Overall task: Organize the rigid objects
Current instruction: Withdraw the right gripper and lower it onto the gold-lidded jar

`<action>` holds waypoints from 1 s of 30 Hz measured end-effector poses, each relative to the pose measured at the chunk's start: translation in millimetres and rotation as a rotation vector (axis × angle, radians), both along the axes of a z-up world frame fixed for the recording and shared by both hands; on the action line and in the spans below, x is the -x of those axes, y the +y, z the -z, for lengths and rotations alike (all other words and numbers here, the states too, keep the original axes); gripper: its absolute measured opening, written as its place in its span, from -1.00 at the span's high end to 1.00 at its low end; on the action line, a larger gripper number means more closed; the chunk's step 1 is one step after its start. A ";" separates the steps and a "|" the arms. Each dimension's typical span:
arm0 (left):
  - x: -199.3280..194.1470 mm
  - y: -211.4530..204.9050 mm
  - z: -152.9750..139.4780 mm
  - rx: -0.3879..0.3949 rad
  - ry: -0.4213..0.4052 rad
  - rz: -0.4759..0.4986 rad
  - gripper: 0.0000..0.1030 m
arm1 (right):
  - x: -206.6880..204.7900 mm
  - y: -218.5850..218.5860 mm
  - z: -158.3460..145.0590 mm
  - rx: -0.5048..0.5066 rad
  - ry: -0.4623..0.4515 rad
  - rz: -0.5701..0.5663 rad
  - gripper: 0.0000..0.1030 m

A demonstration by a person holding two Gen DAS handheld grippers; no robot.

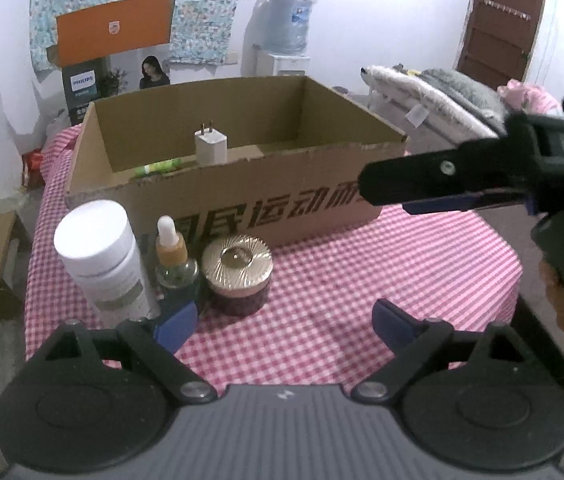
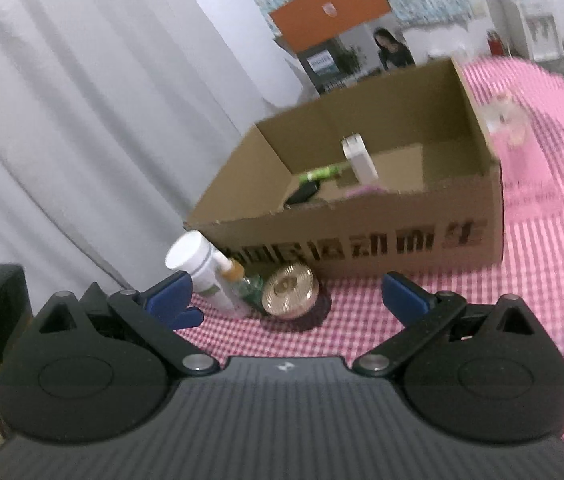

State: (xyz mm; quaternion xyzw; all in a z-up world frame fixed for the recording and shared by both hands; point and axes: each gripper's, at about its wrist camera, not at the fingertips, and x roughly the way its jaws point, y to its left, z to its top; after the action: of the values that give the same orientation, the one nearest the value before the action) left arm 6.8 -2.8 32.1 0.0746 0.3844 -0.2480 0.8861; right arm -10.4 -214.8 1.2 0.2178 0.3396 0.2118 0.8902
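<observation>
Three items stand in a row on the pink checked tablecloth [image 1: 341,272] before a cardboard box [image 1: 242,204]: a white bottle [image 1: 102,256], a dropper bottle [image 1: 172,260] and a gold-lidded jar [image 1: 240,276]. Inside the box are a white charger [image 1: 210,146] and a green item [image 1: 158,168]. My left gripper [image 1: 283,320] is open and empty, just short of the jar. My right gripper [image 2: 287,298] is also open and empty, facing the same white bottle [image 2: 198,264], the jar [image 2: 289,290] and the box [image 2: 361,240]. One of its fingers [image 1: 421,184] reaches in from the right in the left wrist view.
A small clear object [image 2: 509,120], blurred, sits on the cloth right of the box. A white curtain [image 2: 82,120] hangs left of the table. Behind are an orange-and-dark carton [image 1: 114,32], a water dispenser [image 1: 287,28], folded blankets [image 1: 441,92] and a brown door [image 1: 501,28].
</observation>
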 end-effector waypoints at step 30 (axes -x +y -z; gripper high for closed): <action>-45.5 -26.7 54.3 -0.071 -0.016 0.039 -0.82 | -107.3 52.0 70.3 -0.038 0.239 -0.109 -0.12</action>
State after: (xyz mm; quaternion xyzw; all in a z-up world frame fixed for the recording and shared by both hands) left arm 52.4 -29.5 -22.1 0.1153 0.3844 -0.2509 0.8809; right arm 96.9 -162.8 -69.1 0.2394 0.4505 0.2386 0.8263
